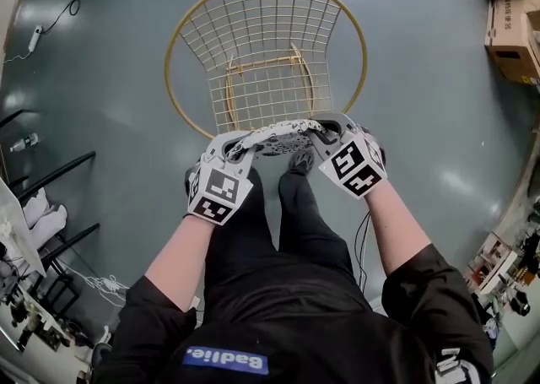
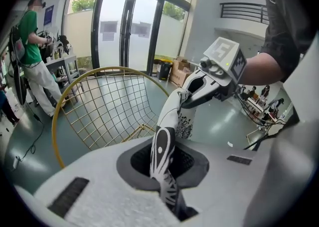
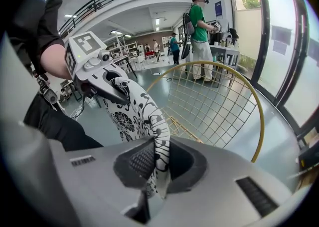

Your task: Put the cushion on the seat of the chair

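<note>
Down at the near edge of the gold wire chair (image 1: pixel 266 53), the cushion (image 1: pixel 280 135) is hanging in the air between the two grippers, so it's not on the seat yet. It's a thin black-and-white patterned thing, pulled out sideways from one gripper to the other. From the head view it sits right over the chair's front rim, with the person's dark trouser legs (image 1: pixel 291 222) just below it. Left gripper (image 1: pixel 237 147) is clamped tight on one end of the cushion, and its own view shows the fabric pinched flat between the jaws. Right gripper (image 1: pixel 326 130) has the other end squeezed the same way, with patterned cloth poking out between its jaws. Both grippers are angled down toward the grey floor (image 1: pixel 101 78). Way off in the background, someone in a green shirt (image 3: pixel 199 26) is standing near the glass doors (image 2: pixel 124 21).
</note>
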{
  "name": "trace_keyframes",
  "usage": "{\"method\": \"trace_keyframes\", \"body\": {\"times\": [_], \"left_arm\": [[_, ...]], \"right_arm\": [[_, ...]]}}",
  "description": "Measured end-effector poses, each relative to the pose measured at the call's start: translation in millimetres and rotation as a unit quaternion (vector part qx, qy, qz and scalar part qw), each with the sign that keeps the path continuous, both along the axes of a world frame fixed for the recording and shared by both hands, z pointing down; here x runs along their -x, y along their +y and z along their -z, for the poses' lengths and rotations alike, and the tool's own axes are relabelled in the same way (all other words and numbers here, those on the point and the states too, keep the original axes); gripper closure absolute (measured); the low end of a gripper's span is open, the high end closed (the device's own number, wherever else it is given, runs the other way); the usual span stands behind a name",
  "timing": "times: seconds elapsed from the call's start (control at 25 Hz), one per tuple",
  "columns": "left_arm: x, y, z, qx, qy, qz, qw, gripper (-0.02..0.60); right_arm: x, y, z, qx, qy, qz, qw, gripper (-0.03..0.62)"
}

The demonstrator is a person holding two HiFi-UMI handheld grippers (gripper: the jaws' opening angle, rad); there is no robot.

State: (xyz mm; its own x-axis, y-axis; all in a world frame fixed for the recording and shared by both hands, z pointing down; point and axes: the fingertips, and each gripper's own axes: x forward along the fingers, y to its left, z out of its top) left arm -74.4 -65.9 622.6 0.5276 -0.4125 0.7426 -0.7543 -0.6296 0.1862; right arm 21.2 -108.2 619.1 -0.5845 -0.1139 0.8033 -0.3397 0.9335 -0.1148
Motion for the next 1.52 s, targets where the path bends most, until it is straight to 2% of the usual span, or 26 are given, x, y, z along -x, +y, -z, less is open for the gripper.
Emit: {"method": "trace_keyframes", "body": {"times": [0.36,0.84,1.28,1.36,1.52], "left_arm": [[17.8,-66.2,-35.7,-0.032,-0.034,0.002,0.9989,0.555],[45.5,-138.8,-105.2,-0.067,-0.079,0.002,0.9946,0.555],[64.7,-180.4,-174.0,-0.098,-0.113,-0.008,0.9887,0.554],[67.2,-186.5,-182.3,-0.107,-0.122,-0.005,0.9867,0.533],[73.3,-196.2,-187.4,-0.128,-0.138,0.007,0.9820,0.447]], "right_arm": [[18.0,-69.5,-33.9,-0.061,0.014,-0.015,0.998,0.554],[42.8,-140.4,-100.6,-0.131,0.023,-0.030,0.991,0.553],[63.4,-183.7,-168.9,-0.178,0.051,-0.053,0.981,0.553],[63.5,-187.5,-178.4,-0.192,0.059,-0.052,0.978,0.553],[62.3,-193.7,-187.5,-0.215,0.072,-0.054,0.972,0.549]]}}
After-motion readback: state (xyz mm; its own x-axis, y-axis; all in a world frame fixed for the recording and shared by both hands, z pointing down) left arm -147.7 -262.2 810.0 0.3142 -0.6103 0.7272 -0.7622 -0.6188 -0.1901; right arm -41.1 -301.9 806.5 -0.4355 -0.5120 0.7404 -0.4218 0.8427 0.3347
